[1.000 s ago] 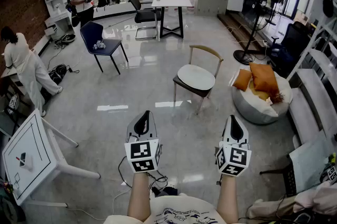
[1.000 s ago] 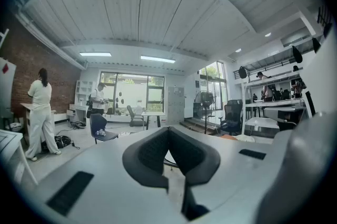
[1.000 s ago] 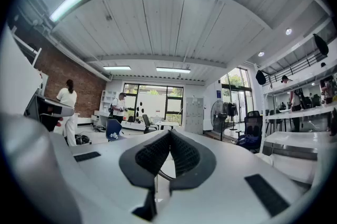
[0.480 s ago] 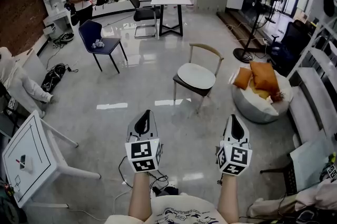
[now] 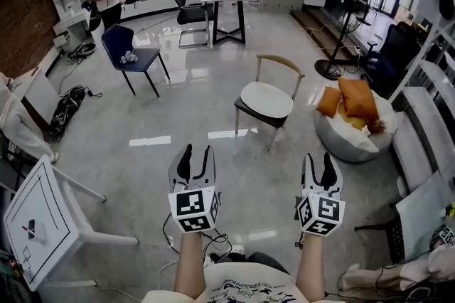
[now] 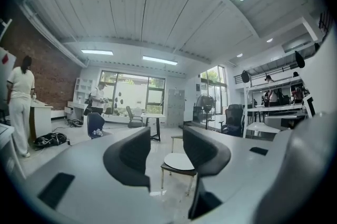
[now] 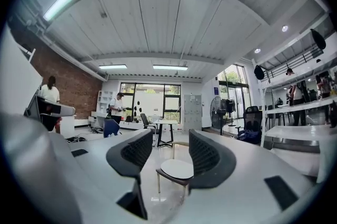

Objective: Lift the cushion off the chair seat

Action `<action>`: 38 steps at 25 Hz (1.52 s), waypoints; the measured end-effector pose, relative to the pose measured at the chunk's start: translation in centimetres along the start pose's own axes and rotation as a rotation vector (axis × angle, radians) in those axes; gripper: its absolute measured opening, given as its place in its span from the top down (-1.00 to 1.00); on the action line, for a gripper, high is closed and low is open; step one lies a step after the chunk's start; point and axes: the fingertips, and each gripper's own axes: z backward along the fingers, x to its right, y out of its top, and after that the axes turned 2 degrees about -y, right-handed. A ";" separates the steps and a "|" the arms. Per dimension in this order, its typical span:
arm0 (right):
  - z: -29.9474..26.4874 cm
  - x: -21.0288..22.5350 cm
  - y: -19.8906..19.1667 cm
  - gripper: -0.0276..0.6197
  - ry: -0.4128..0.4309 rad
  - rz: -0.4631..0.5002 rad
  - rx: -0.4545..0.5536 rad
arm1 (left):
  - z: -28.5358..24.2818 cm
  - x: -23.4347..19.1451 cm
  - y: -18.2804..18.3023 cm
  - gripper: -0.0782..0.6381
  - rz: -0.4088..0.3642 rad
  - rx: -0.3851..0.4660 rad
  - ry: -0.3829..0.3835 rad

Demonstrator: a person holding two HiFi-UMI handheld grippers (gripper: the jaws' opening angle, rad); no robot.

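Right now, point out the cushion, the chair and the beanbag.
cushion (image 5: 266, 99), head view, middle of its white top.
chair (image 5: 279, 62), head view, curved wooden backrest.
beanbag (image 5: 348, 141), head view, white front side.

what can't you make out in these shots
- Cushion, its underside and any ties to the chair: head view, too small and far.
- Small thing on the blue chair: head view, too small to identify.
- Person in white: head view, cut off by left edge.
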 end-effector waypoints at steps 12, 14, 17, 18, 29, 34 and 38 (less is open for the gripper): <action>-5.6 -0.7 -1.9 -0.05 0.003 -0.007 -0.053 | -6.2 -2.1 -1.2 0.05 0.017 -0.036 -0.016; -7.2 -0.5 -2.2 -0.06 0.006 -0.002 -0.061 | -7.7 -2.3 -1.5 0.05 0.017 -0.045 -0.014; -10.2 -0.1 -2.7 -0.07 0.010 -0.006 -0.070 | -10.5 -2.8 -1.9 0.05 0.016 -0.058 -0.005; -11.5 0.0 -2.8 -0.07 0.012 -0.007 -0.073 | -11.6 -3.0 -2.0 0.05 0.017 -0.061 -0.001; -30.2 4.0 -2.3 -0.07 0.059 -0.014 -0.074 | -28.9 -3.0 0.1 0.05 -0.001 -0.056 0.049; -39.7 6.7 -1.0 -0.07 0.070 -0.005 -0.058 | -38.4 -2.2 1.7 0.05 0.006 -0.040 0.058; -45.9 8.6 -0.9 -0.07 0.069 -0.004 -0.058 | -44.9 -1.3 2.1 0.05 0.006 -0.036 0.053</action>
